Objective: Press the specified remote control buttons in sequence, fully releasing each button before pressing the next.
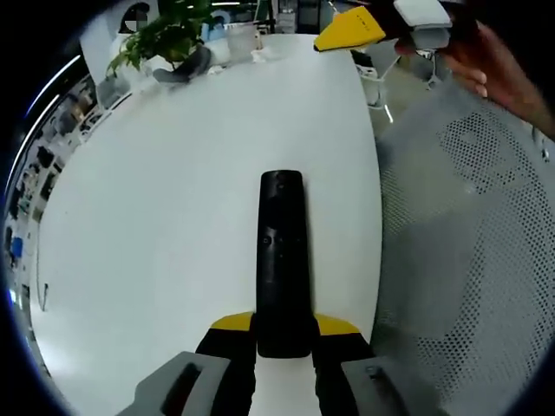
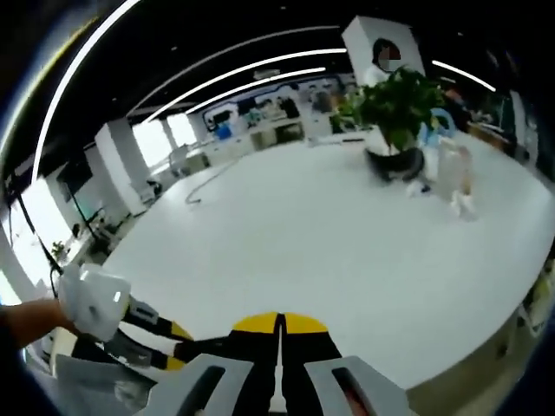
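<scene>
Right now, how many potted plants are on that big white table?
1. The potted plant stands near the far end of the white table, beside a clear container; the right gripper view shows the same plant. Others may be hidden.

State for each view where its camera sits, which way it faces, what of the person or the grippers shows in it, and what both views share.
Left gripper view: rides the left gripper, looks along the black remote shut in its jaws, across the white table; right gripper and a hand at upper right.
Right gripper view: rides the right gripper, jaws closed, looks across the table toward the office; left gripper at lower left.
Shared: the table and the potted plant.
</scene>
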The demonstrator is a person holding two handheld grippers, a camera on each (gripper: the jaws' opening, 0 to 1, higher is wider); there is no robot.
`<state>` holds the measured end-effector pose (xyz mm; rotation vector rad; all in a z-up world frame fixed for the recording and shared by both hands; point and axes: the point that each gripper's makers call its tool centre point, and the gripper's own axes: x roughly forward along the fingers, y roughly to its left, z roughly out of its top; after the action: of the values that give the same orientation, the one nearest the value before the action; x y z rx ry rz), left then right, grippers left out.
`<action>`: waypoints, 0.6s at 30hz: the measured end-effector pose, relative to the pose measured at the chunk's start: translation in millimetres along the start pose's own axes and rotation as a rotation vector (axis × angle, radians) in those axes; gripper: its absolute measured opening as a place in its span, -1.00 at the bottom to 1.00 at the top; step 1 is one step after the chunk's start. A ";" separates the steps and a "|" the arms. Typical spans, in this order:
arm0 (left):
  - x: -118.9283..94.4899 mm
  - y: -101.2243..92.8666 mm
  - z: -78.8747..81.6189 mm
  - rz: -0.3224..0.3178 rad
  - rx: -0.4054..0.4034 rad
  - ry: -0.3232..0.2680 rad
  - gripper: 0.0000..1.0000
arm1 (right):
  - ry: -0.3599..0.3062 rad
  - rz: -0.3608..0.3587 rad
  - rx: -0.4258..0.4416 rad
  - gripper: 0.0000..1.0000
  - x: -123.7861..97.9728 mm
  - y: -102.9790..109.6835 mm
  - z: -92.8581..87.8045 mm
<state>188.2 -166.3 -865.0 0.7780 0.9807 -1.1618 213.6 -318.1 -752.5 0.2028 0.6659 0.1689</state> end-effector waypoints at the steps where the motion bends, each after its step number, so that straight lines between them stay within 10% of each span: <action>1: -0.1 -2.2 -0.2 0.004 -0.001 -0.002 -0.53 | 0.001 0.002 -0.003 -1.00 -0.5 -1.2 -0.1; 9: -1.0 -7.6 -1.1 0.018 -0.029 -0.021 -0.53 | -0.019 0.055 0.061 -1.00 -1.8 0.5 4.7; 18: -3.1 -23.4 -3.6 0.037 -0.036 -0.028 -0.53 | 0.118 0.148 0.042 -1.00 2.3 25.1 -18.8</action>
<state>164.4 -167.4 -863.7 0.7466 0.9580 -1.1181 201.3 -290.8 -762.2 0.2847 0.7728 0.3113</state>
